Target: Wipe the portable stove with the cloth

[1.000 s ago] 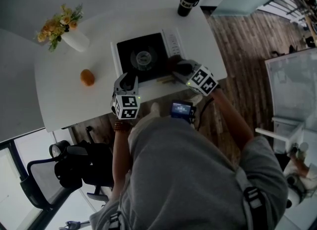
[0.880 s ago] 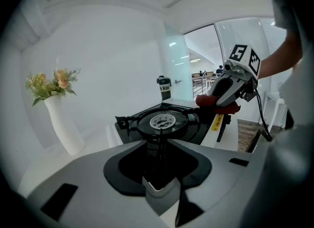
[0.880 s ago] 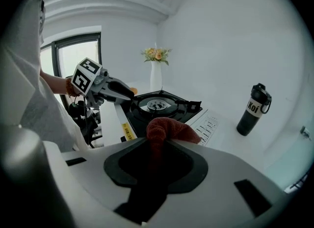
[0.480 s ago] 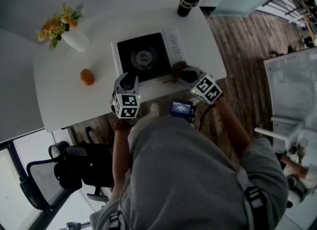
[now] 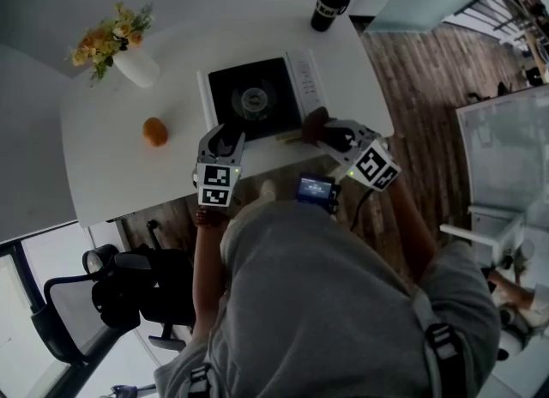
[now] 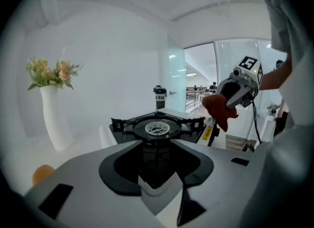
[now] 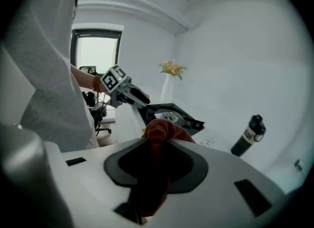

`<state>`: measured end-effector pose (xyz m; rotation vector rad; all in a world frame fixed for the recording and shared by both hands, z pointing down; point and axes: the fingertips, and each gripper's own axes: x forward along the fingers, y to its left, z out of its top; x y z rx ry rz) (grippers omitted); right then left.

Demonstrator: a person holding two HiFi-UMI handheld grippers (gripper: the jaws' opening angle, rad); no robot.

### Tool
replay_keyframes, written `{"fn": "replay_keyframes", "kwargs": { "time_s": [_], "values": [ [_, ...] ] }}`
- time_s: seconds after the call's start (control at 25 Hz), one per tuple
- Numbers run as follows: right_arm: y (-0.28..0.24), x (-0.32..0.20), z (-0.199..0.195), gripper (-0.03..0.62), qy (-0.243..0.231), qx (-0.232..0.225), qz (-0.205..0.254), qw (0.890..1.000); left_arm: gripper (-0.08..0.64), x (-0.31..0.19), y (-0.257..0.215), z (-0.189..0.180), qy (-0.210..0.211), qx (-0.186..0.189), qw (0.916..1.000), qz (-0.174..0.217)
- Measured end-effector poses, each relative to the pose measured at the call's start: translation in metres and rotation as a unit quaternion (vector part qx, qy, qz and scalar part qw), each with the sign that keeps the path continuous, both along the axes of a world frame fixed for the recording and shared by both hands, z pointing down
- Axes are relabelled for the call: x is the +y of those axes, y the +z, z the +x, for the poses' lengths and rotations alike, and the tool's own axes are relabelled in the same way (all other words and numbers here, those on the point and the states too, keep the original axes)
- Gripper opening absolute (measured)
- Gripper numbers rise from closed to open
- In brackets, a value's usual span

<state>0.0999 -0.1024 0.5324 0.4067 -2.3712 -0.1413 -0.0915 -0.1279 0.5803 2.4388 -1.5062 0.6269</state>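
Right gripper (image 5: pixel 333 136) pinches the bunched red cloth (image 5: pixel 315 123) at the stove's (image 5: pixel 256 99) 4 o'clock corner, apparently poised for a wiping pass. Left gripper (image 5: pixel 223 139) waits at 7 o'clock, probably to steady the stove, its jaws spread, just opened, nothing between them

Mostly tucked behind the right gripper (image 5: pixel 333 136) in the head view — only a dark lump of cloth (image 5: pixel 314 123) to go on. Cannot follow the cloth's lower end into the shadow between those jaws, nor see the portable stove (image 7: pixel 172 112) near corner past it. Print on the cup (image 5: pixel 328 3) and on the stove's white panel (image 5: pixel 307 79) too small to read. Near table (image 5: pixel 120 173) edge buried under the person's shoulders (image 5: pixel 326 302) — no telling what lies there.
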Motion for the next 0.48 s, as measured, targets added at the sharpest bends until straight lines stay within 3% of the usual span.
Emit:
{"fn": "replay_keyframes", "kwargs": {
  "time_s": [0.12,0.2,0.32,0.48],
  "values": [
    [0.022,0.019,-0.032,0.110,-0.068,0.061,0.016,0.996,0.204,0.007,-0.007,0.003,0.032,0.050,0.9982,-0.010],
    [0.041,0.022,-0.043,0.110,-0.091,0.115,0.040,0.988,0.209,0.013,-0.009,0.005,0.047,0.060,0.9970,-0.002],
    [0.051,0.013,-0.057,0.110,-0.078,0.148,0.061,0.984,0.221,0.018,-0.007,0.009,0.070,0.039,0.9967,0.013],
    [0.054,0.007,-0.069,0.110,-0.041,0.143,0.026,0.989,0.225,0.021,-0.002,0.013,0.084,0.013,0.9962,0.017]
  ]
}}
